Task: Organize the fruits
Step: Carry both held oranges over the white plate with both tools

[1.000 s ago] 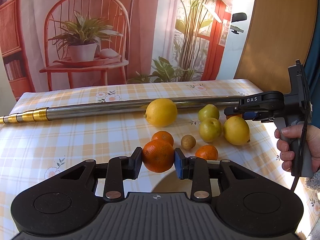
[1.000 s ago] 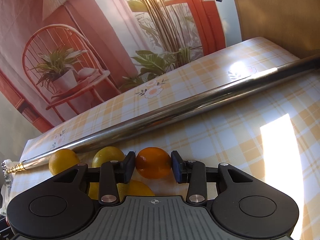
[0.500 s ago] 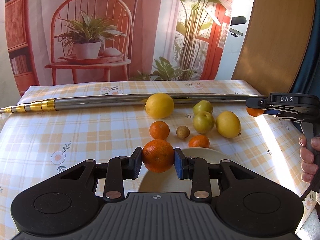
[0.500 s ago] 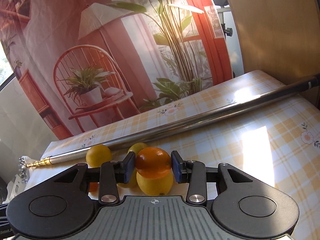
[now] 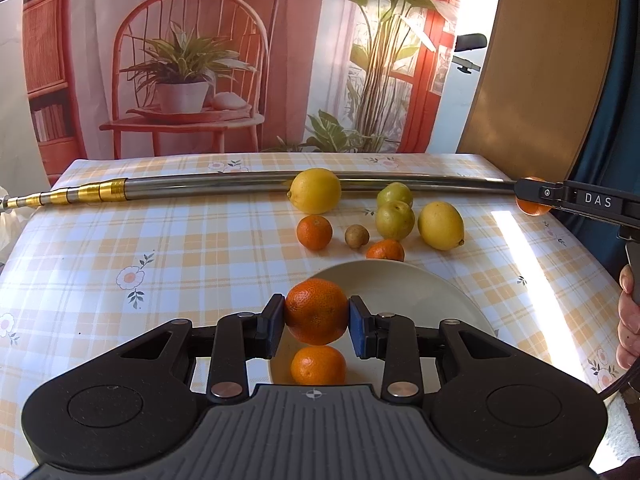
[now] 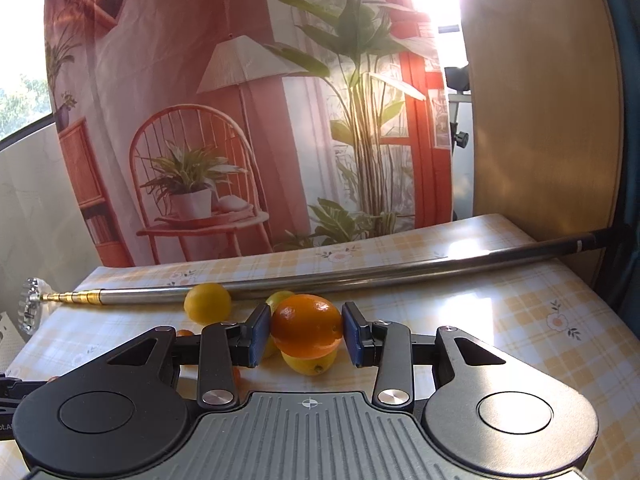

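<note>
Dimpled orange (image 5: pixel 316 312), centre of the left-wrist frame, clamped above the white plate (image 5: pixel 408 284). A smaller mandarin (image 5: pixel 318 365) rests on the plate directly below it. Above the plate on the checked cloth: two lemons (image 5: pixel 315 190) (image 5: pixel 440 225), two green plums (image 5: pixel 394 195) (image 5: pixel 395 221), two mandarins (image 5: pixel 314 232) (image 5: pixel 385 250), one small brown fruit (image 5: pixel 356 236). Smooth orange (image 6: pixel 307 326), centre of the right-wrist frame, is held clear of the table.

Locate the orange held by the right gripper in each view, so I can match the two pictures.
Left wrist view: far right edge, the orange peeks out behind the right gripper.
Right wrist view: centre, the same orange clamped between the blue pads.
Shared landmark: the metal pole lying across the table behind the fruit.
</note>
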`<action>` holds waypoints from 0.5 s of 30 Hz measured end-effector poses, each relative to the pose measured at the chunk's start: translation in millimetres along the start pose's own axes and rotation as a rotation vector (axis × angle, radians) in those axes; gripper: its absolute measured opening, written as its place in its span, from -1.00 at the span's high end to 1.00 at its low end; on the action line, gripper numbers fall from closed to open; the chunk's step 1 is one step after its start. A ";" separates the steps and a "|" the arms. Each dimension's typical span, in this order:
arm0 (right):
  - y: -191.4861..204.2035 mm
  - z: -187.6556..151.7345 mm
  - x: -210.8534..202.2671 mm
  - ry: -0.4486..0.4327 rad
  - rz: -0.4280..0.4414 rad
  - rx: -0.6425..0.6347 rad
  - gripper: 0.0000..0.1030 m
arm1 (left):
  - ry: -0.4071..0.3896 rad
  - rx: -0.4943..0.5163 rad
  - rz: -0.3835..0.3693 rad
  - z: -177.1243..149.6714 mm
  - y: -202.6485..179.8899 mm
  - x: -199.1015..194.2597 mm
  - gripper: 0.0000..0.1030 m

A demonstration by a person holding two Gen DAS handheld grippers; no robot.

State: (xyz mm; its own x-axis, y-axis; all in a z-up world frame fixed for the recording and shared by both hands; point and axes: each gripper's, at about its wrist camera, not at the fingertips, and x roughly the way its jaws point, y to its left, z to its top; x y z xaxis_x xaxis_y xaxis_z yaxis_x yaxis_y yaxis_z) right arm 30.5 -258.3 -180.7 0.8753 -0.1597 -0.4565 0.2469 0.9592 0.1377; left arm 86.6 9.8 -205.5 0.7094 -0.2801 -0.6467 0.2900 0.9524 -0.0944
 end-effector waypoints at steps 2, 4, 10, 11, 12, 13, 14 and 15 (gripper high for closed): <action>2.2 -0.9 -5.7 0.000 0.001 -0.011 0.31 | 0.004 0.003 0.000 -1.9 -0.8 -1.7 0.31; 7.3 -2.5 -9.2 0.006 -0.009 -0.039 0.31 | 0.010 0.003 -0.002 -4.1 -1.6 -3.0 0.31; 11.1 -11.5 -14.9 0.062 0.033 -0.038 0.31 | 0.034 0.005 -0.021 -9.3 -3.9 -4.4 0.31; 11.9 -13.7 -15.7 0.073 0.052 -0.039 0.31 | 0.042 0.006 -0.027 -11.2 -4.1 -3.9 0.31; 13.3 -16.6 -15.8 0.088 0.075 -0.039 0.31 | 0.052 0.008 -0.033 -12.9 -4.9 -3.2 0.31; 14.6 -18.9 -15.3 0.104 0.091 -0.041 0.31 | 0.063 0.011 -0.040 -14.5 -5.2 -1.8 0.31; 16.6 -21.5 -14.1 0.123 0.102 -0.048 0.31 | 0.071 0.017 -0.044 -16.1 -5.5 -0.9 0.31; 20.2 -24.4 -12.0 0.148 0.111 -0.063 0.31 | 0.078 0.026 -0.048 -17.9 -6.2 -0.3 0.31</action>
State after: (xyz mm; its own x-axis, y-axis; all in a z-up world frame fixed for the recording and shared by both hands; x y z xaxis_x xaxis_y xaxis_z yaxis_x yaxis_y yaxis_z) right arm 14.8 -231.4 -193.8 0.8240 -0.0204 -0.5663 0.1214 0.9825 0.1413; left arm 73.2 6.1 -218.3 0.6429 -0.3138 -0.6987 0.3392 0.9345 -0.1077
